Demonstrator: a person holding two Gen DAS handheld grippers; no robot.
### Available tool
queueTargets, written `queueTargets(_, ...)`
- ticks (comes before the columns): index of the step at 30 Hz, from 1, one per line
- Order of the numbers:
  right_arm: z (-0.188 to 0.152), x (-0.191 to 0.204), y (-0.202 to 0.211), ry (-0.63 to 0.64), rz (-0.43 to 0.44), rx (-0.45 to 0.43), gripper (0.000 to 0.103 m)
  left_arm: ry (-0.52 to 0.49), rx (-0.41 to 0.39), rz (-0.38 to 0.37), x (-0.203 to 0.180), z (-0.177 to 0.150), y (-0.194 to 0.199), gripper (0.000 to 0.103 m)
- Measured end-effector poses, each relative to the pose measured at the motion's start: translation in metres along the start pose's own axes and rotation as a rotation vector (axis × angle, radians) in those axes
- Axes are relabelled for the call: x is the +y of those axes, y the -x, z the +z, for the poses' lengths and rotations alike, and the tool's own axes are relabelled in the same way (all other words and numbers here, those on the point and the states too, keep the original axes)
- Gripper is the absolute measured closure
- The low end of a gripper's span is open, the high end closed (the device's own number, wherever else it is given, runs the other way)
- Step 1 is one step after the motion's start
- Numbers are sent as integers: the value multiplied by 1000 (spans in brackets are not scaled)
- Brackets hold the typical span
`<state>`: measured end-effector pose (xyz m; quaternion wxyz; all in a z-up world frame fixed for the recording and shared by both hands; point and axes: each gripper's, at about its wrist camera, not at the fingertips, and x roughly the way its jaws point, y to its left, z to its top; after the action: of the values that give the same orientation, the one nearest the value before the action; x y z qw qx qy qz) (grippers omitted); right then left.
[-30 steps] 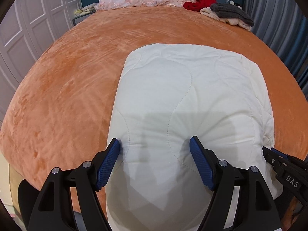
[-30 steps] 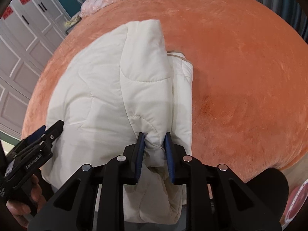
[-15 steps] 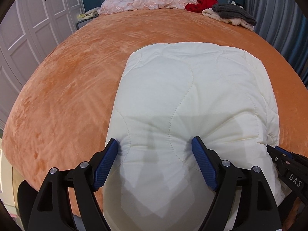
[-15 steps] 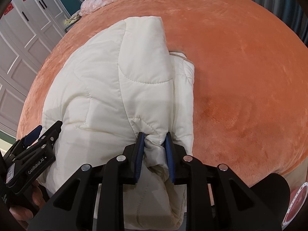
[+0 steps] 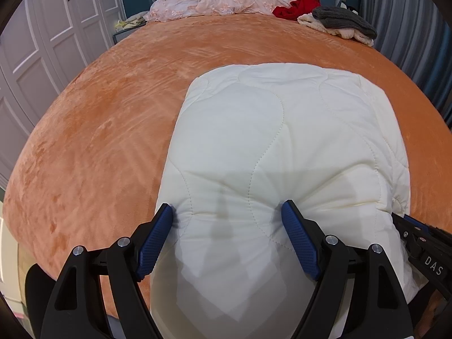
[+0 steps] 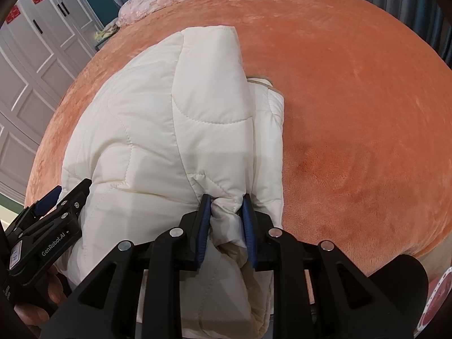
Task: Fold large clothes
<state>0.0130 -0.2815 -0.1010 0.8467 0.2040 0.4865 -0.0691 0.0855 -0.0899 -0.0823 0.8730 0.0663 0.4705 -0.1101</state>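
Two grippers: both at the near edge of one garment, seen from the two wrist views.
Garment: cream quilted jacket [image 5: 282, 147], folded into a rough rectangle, lying on the bed; its near end hangs over the bed's near edge.
Bed: covered in an orange plush blanket [image 5: 118, 107], bare around the jacket on the left, right and far sides.
Left gripper [image 5: 227, 234]: fingers wide apart, blue pads [image 5: 155, 237] set on either side of a thick puffed fold at the jacket's near left part. Both pads touch the fabric and dent it slightly; the wide fold is clamped between them.
Left gripper, other view: enters the right wrist view at the lower left [image 6: 60, 197], beside the jacket's left edge, with part of a hand [image 6: 39, 308] below it.
Right gripper [image 6: 226, 226]: fingers close together, pinching a bunched fold of the jacket's near right edge; the fabric is squeezed narrow between the blue pads [image 6: 204, 226].
Right gripper, other view: its tip shows at the right edge of the left wrist view [image 5: 418, 234], touching the jacket's right corner.
Jacket right side: a raised padded strip [image 6: 209, 84] runs away from the right gripper, lying over a flatter layer beside it.
Far end of bed: pink lacy cloth [image 5: 214, 2], red garment [image 5: 299, 5], grey knit [image 5: 344, 21] on a pale item, all well apart from the jacket.
Room left: white panelled wardrobe doors [image 5: 50, 28].
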Motion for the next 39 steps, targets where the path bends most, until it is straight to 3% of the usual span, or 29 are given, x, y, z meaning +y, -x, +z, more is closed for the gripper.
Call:
queueTargets(5,6,-22,28,-76,85,-12,59,125,75,-169,37,10,12,25)
queueTargets(7,5,-29,41,-93,109,-40,22,217,100,-246,60,9,14,25)
queueTargets(10,1,-37,43,-112,161,-43,16,341,144,-320,88,0,9,25)
queueTargets(13,-5,-46,20,-187,243,49,13,417,198,-380,101,-12,-5,21)
queueTargets(15,-11,-52,0,-279,319,115,11,463,217,-416,103,-18,-10,20)
queueTargets(17,-18,-58,-14,-372,407,137,10,485,237,-484,102,-19,-16,18)
queueTargets(19,-20,-60,-21,-409,439,131,8,493,267,-541,95,-20,-24,12)
queueTargets(23,-15,-57,-24,-403,445,133,10,456,271,-529,81,-14,-27,8)
queueTargets(26,-7,-48,-14,-342,408,110,38,399,230,-479,71,-5,-12,13)
queueTargets(28,1,-36,6,-244,349,65,60,320,184,-439,60,1,3,23)
queueTargets(31,11,-19,32,-144,300,-1,68,231,114,-407,54,10,26,31)
queueTargets(39,39,28,93,29,216,-183,70,114,-80,-378,47,54,88,38)
